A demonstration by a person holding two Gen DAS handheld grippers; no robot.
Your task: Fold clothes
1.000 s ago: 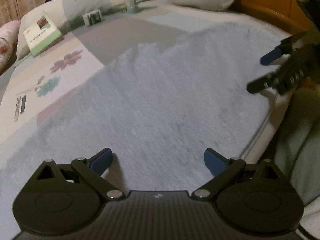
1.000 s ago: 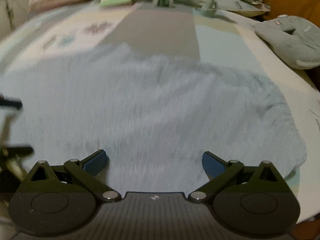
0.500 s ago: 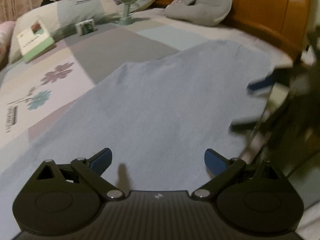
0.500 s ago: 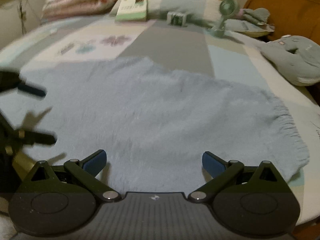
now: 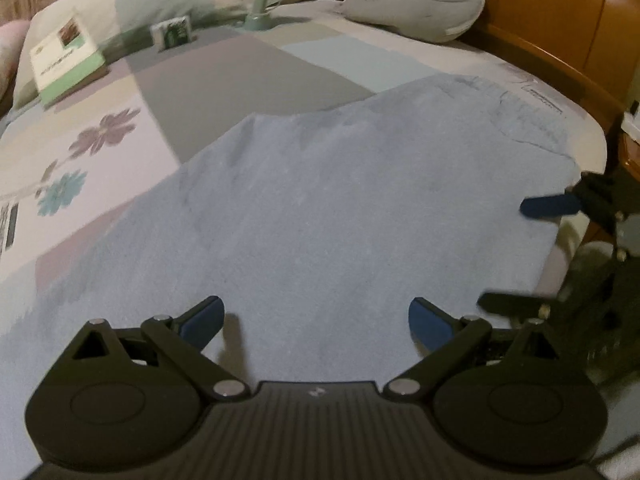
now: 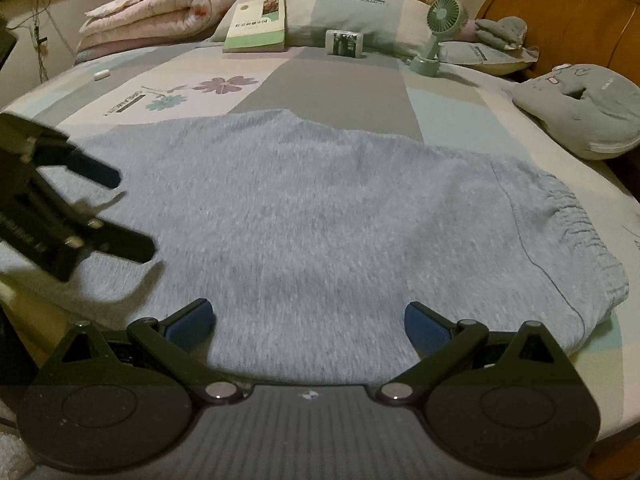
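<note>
Nearest, the left hand-held gripper hangs with its jaws spread wide and empty just over the near edge of the blue garment; the right hand-held gripper is likewise wide open and holds nothing, poised above the same near hem; the garment lies spread flat on the bed, its gathered waistband at the right; farther off stand a small green fan and a book by the pillow; a grey cushion lies far right.
</note>
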